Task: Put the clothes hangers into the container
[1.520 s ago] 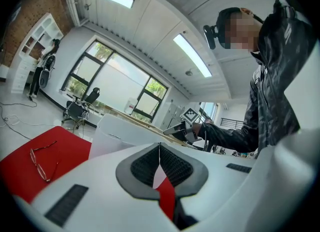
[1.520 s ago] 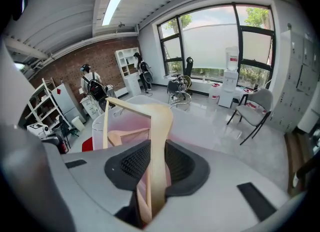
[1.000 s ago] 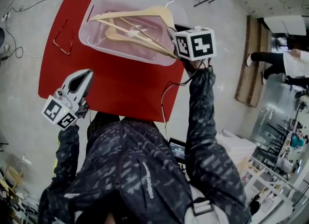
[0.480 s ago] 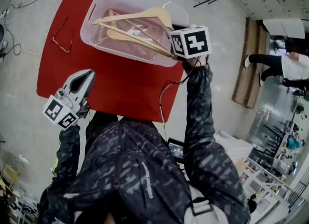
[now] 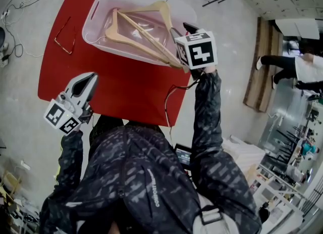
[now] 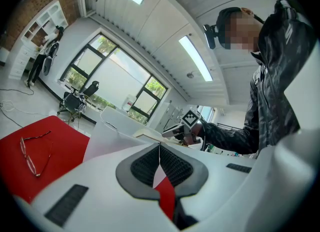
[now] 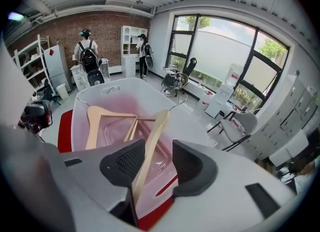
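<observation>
In the right gripper view, the lower end of the wooden hanger [image 7: 151, 136] drops out of sight between the jaws of the right hand-held gripper [image 7: 152, 163]. In the head view, the person's jacket [image 5: 141, 177] hides the near edge of the red desk [image 5: 126, 92]. The thin wire item [image 5: 63, 31] lying there is too small to identify.

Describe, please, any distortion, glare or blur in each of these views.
Head view: fisheye curves the room's edges; the container is sharp. Left gripper view: dark vignetted corners, ceiling lights blown out. Right gripper view: window overexposed, wooden hanger crisp.
</observation>
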The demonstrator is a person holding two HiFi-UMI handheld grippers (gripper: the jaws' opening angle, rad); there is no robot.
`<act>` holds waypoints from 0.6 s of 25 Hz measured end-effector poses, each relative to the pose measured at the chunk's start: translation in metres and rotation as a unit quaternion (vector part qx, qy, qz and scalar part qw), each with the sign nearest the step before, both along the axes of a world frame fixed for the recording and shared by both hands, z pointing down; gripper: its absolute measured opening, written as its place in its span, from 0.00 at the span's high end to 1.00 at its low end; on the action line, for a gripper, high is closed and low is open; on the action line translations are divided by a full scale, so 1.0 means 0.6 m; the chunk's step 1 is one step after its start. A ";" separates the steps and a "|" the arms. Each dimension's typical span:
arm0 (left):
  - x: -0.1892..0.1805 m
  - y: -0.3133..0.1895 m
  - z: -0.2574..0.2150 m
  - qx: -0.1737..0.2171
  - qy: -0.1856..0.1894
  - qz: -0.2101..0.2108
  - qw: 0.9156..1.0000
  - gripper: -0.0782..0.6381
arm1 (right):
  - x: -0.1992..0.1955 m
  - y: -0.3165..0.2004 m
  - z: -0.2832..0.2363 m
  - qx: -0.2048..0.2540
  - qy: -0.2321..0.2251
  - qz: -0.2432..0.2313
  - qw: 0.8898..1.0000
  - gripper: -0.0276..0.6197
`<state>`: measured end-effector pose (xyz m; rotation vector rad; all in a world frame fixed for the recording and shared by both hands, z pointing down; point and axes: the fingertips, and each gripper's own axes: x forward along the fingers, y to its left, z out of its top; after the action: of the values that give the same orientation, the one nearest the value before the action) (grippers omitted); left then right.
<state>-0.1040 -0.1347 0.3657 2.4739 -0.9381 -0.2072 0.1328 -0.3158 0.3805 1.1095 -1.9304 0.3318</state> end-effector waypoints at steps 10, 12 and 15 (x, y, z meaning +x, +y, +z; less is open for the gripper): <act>0.028 0.004 -0.028 0.015 -0.011 0.010 1.000 0.88 | -0.013 0.025 -0.118 0.069 -0.096 -0.010 0.993 0.91; 0.033 0.007 -0.034 0.019 -0.017 0.009 1.000 0.88 | -0.029 0.039 -0.137 0.081 -0.119 -0.039 0.989 0.92; 0.041 0.018 -0.042 0.025 -0.027 -0.001 0.999 0.88 | -0.043 0.069 -0.141 0.087 -0.130 -0.079 0.985 0.93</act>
<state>-0.0796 -0.1237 0.3404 2.5365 -0.9691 -0.1667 0.1073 -0.2746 0.2956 1.0566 -2.3003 0.2340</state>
